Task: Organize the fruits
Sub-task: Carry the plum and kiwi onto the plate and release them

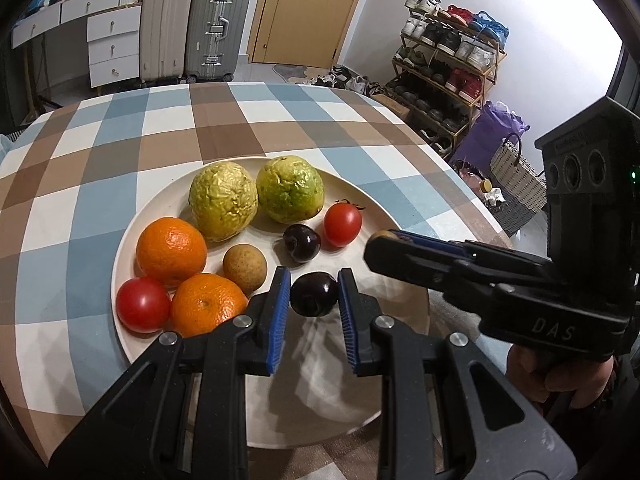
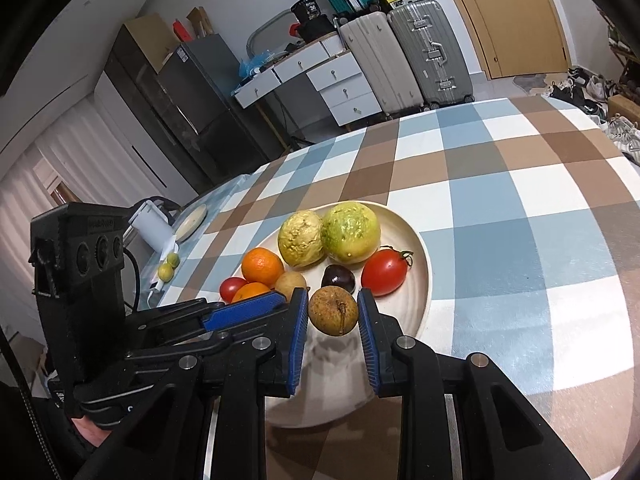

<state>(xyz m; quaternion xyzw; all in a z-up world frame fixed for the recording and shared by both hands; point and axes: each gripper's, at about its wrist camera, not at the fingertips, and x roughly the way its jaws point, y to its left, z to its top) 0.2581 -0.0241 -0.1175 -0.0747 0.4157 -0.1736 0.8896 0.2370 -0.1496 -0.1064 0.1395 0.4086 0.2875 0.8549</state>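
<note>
Left claw (image 1: 314, 294): clenched on a dark plum (image 1: 313, 294), blue pads (image 1: 280, 312) pressing it from both sides. The plum hangs over the near part of the cream plate (image 1: 320, 392), its shadow falling on the bare plate below.

Right claw (image 2: 333, 312): clenched on a small brown russet fruit (image 2: 333, 311), stem end facing the camera; exact kind cannot be told. It is held above the near rim of the plate, just in front of the pile.

Each claw shows in the other's view: the right one comes in from the right edge of the left wrist view, closed tip over the plate's right side, a hand (image 1: 560, 376) under its body.

On the plate, outward from the left claw: a second brown fruit (image 1: 244, 265) just left of the held plum; a second dark plum (image 1: 301, 243) behind it; a red tomato (image 1: 342, 225) right of that plum. Two oranges (image 1: 172, 251) sit on the left side, one behind the other, touching. Another red tomato (image 1: 143, 304) lies at the left rim beside the nearer orange. Two wrinkled yellow-green fruits (image 1: 223, 201) sit side by side at the back, touching.

The plate rests on a tabletop (image 1: 160, 128) covered by a blue, brown and white checked cloth.

Beyond: two upright suitcases (image 1: 218, 28) by a wooden door (image 1: 304, 8), white drawers (image 1: 114, 46) to their left, a loaded shoe rack (image 1: 444, 64) to the right.
</note>
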